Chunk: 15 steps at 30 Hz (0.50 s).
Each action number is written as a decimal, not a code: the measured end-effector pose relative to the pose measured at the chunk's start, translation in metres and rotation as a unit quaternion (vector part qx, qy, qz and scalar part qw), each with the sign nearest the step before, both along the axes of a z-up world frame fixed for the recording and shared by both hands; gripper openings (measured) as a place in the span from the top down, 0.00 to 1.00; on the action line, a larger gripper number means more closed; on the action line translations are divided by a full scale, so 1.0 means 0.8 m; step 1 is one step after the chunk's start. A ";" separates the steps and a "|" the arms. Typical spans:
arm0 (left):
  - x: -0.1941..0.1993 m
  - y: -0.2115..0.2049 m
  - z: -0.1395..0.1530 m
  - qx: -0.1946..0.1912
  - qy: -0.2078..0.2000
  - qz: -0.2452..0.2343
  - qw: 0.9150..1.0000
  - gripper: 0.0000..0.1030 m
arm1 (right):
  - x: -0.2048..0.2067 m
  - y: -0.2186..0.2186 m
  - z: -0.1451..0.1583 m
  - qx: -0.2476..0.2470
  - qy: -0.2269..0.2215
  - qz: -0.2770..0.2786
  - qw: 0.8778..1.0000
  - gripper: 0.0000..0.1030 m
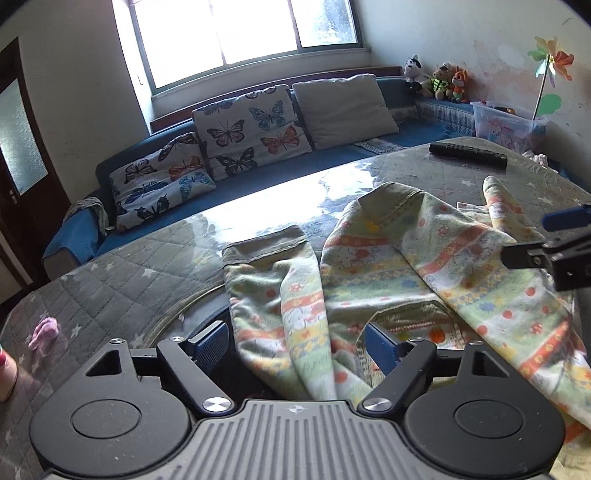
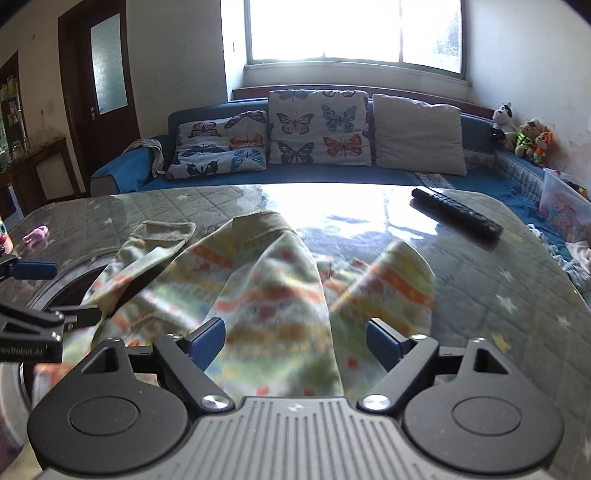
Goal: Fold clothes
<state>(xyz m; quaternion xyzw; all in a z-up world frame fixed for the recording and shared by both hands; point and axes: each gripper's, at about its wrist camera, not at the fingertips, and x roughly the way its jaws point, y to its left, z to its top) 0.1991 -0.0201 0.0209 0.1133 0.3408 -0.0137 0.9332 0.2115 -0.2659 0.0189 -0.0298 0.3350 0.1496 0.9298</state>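
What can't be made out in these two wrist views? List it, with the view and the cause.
- Garment: its near edge is hidden behind the left gripper body in the left wrist view.
- Garment print: smeared by blur in the right wrist view, near the right gripper.
- Remote: buttons too small to read.
- Pink item on the table: too small to identify.
- Window: glare washes out the outdoors.

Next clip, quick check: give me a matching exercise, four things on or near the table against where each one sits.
Things:
1. remote control
2. patterned garment
3. pink scrap
4. butterfly cushions

Places:
A. on the blue sofa
B. table's far right
C. table's left edge
D. crumpled at the table's middle

Pairs: 1-B, 2-D, 3-C, 4-A
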 end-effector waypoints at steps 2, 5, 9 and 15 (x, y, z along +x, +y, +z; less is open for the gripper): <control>0.011 0.002 -0.002 -0.001 0.005 -0.002 1.000 0.20 | 0.017 0.006 -0.004 -0.002 -0.001 0.002 1.000 0.21; 0.025 0.005 -0.007 -0.002 0.016 -0.002 1.000 0.20 | 0.042 0.014 -0.014 -0.008 0.003 0.003 1.000 0.22; 0.039 0.011 -0.015 -0.004 0.032 -0.003 0.999 0.31 | 0.062 0.019 -0.026 -0.011 0.017 0.007 1.000 0.30; 0.038 0.021 -0.024 -0.015 0.049 -0.003 0.999 0.85 | 0.066 0.007 -0.035 0.030 0.051 0.006 0.998 0.73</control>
